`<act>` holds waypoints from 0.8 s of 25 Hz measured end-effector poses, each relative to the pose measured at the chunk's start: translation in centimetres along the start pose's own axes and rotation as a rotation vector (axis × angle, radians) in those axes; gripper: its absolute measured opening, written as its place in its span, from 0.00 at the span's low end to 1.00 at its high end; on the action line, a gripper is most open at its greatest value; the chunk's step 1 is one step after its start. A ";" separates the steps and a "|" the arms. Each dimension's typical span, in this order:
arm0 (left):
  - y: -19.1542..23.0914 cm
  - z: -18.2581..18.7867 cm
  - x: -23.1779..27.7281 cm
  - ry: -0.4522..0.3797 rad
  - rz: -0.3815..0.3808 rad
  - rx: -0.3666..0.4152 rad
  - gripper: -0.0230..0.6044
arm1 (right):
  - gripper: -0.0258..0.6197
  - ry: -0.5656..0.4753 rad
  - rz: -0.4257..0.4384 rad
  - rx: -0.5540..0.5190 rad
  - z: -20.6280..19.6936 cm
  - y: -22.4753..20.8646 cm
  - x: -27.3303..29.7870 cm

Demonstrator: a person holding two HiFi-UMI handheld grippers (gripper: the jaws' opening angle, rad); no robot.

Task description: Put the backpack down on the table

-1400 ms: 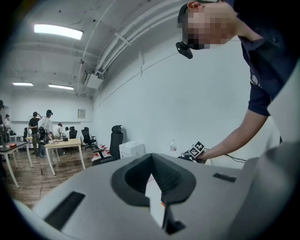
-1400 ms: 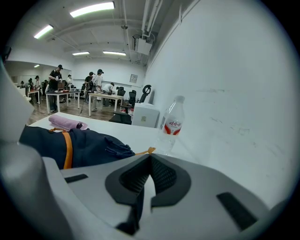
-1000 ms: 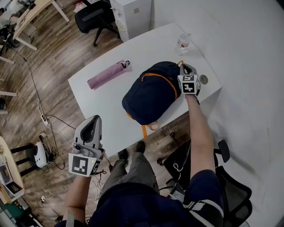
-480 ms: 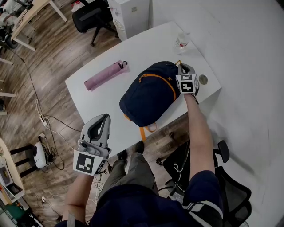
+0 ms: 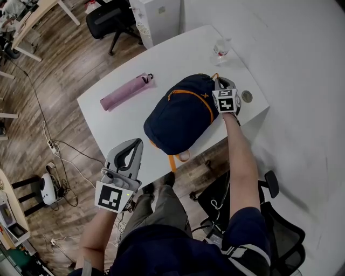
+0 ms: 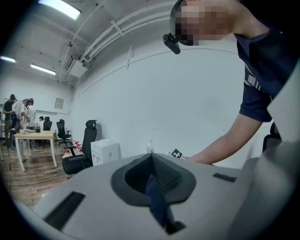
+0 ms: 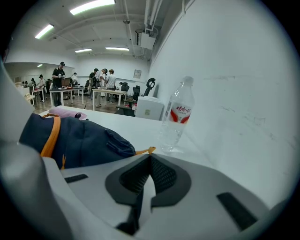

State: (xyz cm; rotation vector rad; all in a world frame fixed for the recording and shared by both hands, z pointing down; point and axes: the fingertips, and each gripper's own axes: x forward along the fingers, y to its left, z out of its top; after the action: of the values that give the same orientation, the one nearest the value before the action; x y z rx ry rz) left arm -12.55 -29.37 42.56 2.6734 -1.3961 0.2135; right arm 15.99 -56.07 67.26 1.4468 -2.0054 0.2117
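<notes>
A navy backpack with orange trim lies on the white table, its orange straps hanging over the near edge. My right gripper is at the pack's top end, jaws shut, with a dark strip of the pack pinched between them. In the right gripper view the backpack bulges at left, just beyond the right gripper, with an orange loop past the tips. My left gripper hangs at the table's near edge, away from the pack. The left gripper has its jaws shut, holding nothing.
A folded pink umbrella lies at the table's far left. A water bottle stands near the far right corner, and a small round object lies right of my right gripper. A black office chair and a white cabinet stand beyond the table.
My left gripper has moved right and up the picture to the table's near edge. The right gripper has stayed at the top of the backpack.
</notes>
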 end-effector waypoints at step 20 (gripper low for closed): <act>-0.7 -0.3 0.0 0.019 -0.019 0.001 0.04 | 0.12 -0.025 0.025 0.004 -0.2 -0.5 -0.2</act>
State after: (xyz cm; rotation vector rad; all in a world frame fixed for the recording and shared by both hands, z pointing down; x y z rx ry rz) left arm -12.02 -28.90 42.84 2.6773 -1.3649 0.2380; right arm 16.57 -55.96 67.21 1.4337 -2.0451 0.2094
